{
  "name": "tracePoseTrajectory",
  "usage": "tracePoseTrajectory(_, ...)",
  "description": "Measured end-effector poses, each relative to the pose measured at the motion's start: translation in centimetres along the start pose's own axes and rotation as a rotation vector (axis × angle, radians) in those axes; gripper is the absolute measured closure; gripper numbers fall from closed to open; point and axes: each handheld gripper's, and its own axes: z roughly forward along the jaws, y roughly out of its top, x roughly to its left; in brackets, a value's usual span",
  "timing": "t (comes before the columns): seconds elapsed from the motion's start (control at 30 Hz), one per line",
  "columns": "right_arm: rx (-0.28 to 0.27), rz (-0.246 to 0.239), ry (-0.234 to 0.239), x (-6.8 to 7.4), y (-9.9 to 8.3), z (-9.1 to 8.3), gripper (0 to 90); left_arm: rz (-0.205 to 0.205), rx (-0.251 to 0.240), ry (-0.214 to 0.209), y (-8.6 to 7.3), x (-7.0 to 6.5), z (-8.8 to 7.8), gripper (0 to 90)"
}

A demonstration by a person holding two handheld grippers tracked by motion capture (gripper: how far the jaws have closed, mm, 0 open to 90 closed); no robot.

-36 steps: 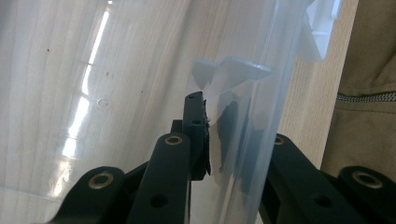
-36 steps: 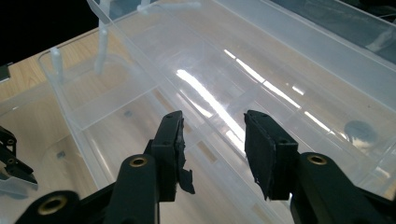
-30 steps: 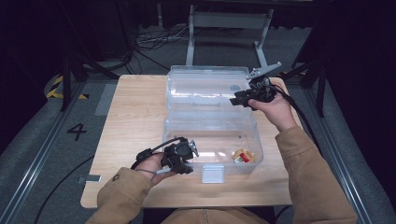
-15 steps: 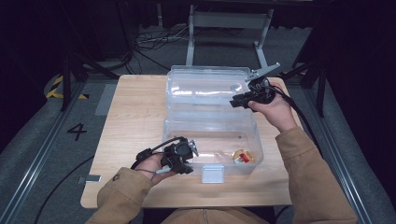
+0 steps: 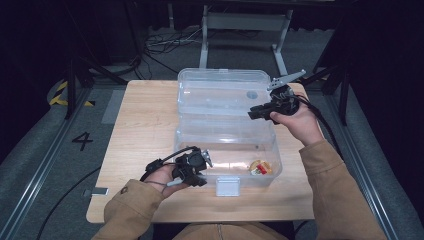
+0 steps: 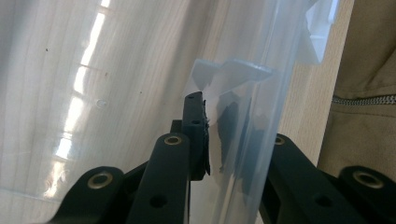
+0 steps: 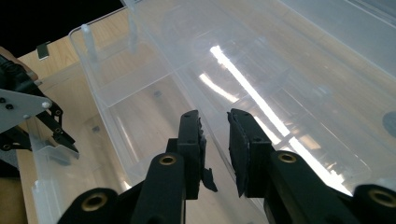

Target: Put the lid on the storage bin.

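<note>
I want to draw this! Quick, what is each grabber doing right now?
Left gripper: shut on the clear box's front wall.
Right gripper: jaws just closing, still a little apart, holding nothing, over the open lid.

text: black digit "4" | on: grey floor mat left of the light wooden table | view: high | other readable text: none; small round red-and-yellow item in the clear plastic box has print too small to read
</note>
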Motion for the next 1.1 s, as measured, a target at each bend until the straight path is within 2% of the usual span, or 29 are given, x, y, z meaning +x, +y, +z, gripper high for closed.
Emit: tracePoseTrajectory(1.1,0.011,-0.046,0.030,2.3,-1.4,-1.4,78.3,-0.003,-0.003,-0.001,0.0,0.0,0.0,80.2)
